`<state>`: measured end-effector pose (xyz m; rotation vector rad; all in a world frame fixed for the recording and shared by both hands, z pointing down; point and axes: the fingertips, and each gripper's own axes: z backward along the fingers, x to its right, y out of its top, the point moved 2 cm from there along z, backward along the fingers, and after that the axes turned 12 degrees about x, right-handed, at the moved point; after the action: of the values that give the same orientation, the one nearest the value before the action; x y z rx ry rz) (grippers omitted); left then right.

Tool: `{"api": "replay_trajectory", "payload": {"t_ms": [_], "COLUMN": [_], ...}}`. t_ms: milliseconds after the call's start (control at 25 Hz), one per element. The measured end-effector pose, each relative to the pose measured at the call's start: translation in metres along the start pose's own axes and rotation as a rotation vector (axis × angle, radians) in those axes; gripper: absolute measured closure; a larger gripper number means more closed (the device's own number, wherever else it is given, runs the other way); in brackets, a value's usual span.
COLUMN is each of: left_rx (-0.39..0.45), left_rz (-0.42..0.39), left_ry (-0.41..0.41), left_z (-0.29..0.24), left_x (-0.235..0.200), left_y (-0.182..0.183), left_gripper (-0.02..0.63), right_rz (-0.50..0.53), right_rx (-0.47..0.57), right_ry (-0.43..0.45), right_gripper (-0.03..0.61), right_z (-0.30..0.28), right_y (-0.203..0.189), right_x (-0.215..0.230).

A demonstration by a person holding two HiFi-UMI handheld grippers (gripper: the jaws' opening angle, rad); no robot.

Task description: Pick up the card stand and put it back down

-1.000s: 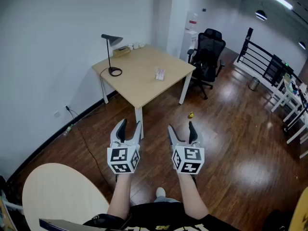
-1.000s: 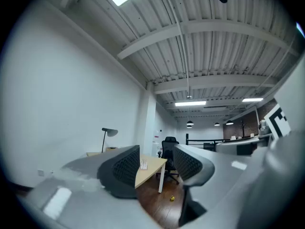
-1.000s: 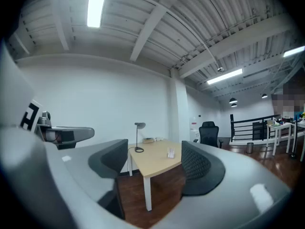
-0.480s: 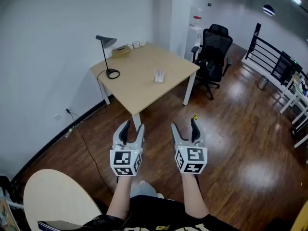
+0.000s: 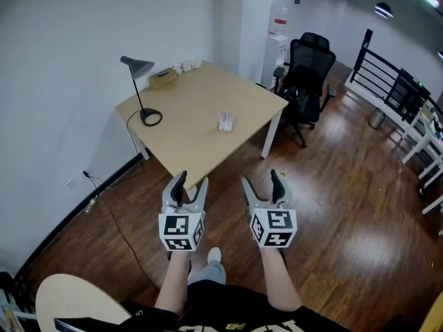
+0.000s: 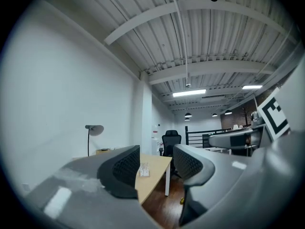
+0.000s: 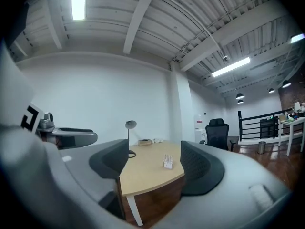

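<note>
Standing on the wood floor (image 5: 332, 206) short of the table (image 5: 187, 144), the person is holding both grippers out level and side by side, pointing toward the tabletop. The left gripper (image 5: 190, 185) is showing its jaws partly apart with nothing between the pads, and the right gripper (image 5: 261, 182) is likewise standing open and empty, its gap looking somewhat wider. The card stand (image 5: 225, 121) is sitting on the tabletop toward the edge nearest the office chair (image 5: 304, 68), well apart from the desk lamp (image 5: 142, 92) at the far left side. This small pale piece is lying straight ahead of the person and well beyond both sets of fingertips, with the near table edge between it and them. In the head view it is falling about midway between the lines of the two grippers, so neither hand is looking clearly nearer. In the right gripper view it is appearing inside the gap between the jaws, which suggests that hand is better lined up. The stand's long axis is too small to judge.
</note>
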<state>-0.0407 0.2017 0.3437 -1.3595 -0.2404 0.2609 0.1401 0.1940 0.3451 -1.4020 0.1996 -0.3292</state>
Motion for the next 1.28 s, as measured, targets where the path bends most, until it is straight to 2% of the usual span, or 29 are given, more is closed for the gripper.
{"api": "replay_trajectory", "payload": {"t_ms": [240, 360, 600, 800, 920, 1120, 1280], "left_rx": [-0.012, -0.014, -0.081, -0.081, -0.087, -0.041, -0.008], "left_rz": [0.005, 0.002, 0.037, 0.030, 0.017, -0.006, -0.021], "left_ry": [-0.047, -0.062, -0.114, -0.126, -0.127, -0.092, -0.086], "left_z": [-0.091, -0.119, -0.174, -0.224, -0.257, -0.310, -0.331], "left_x": [-0.062, -0.082, -0.091, -0.098, -0.101, -0.109, -0.111], "left_y": [-0.014, -0.019, -0.059, -0.068, -0.075, -0.064, -0.060], "left_gripper": [0.380, 0.377, 0.370, 0.370, 0.368, 0.368, 0.362], "right_rz": [-0.009, 0.006, -0.011, -0.016, -0.028, -0.027, -0.036], "right_rx": [-0.015, -0.021, -0.082, -0.061, -0.064, -0.009, 0.016], "right_ry": [0.008, 0.019, -0.006, -0.022, -0.001, 0.052, 0.077], "right_gripper": [0.245, 0.245, 0.245, 0.245, 0.245, 0.245, 0.245], "right_z": [-0.113, -0.144, -0.180, -0.227, -0.261, -0.313, -0.338], "right_y": [-0.015, -0.022, -0.052, -0.052, -0.058, -0.040, -0.040], "right_x": [-0.003, -0.006, 0.018, 0.049, 0.065, 0.090, 0.103]}}
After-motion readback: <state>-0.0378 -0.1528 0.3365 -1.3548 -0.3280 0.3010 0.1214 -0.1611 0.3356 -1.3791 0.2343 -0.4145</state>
